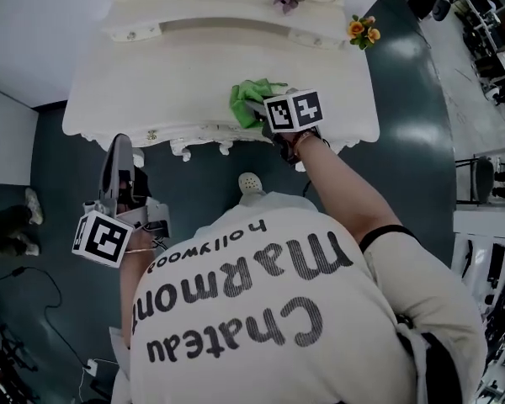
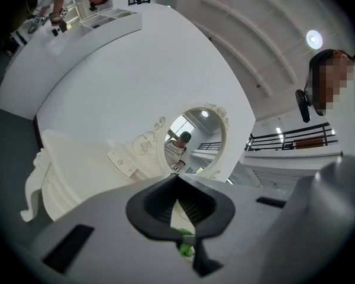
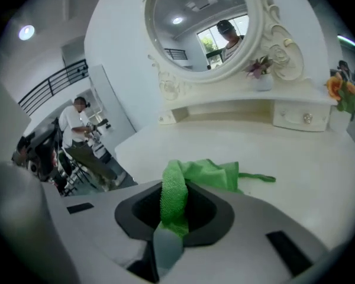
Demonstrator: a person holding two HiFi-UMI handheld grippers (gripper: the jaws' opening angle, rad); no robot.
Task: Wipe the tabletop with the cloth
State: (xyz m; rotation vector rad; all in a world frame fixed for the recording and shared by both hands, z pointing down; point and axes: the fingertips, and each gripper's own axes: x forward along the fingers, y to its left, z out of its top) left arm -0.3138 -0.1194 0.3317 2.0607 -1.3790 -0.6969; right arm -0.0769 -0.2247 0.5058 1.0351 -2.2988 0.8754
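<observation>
Pinching the green cloth [image 3: 208, 173] between its jaws, the right gripper [image 1: 254, 114] is holding it on the vanity tabletop [image 1: 168, 74] near its front edge; the left gripper [image 1: 120, 146] is hanging aside, jaws pressed together.

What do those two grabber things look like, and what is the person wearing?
The left gripper and right gripper are grey with black-lined jaws. Each carries a white cube with black square markers. The person wears a white short-sleeved T-shirt with dark lettering.
</observation>
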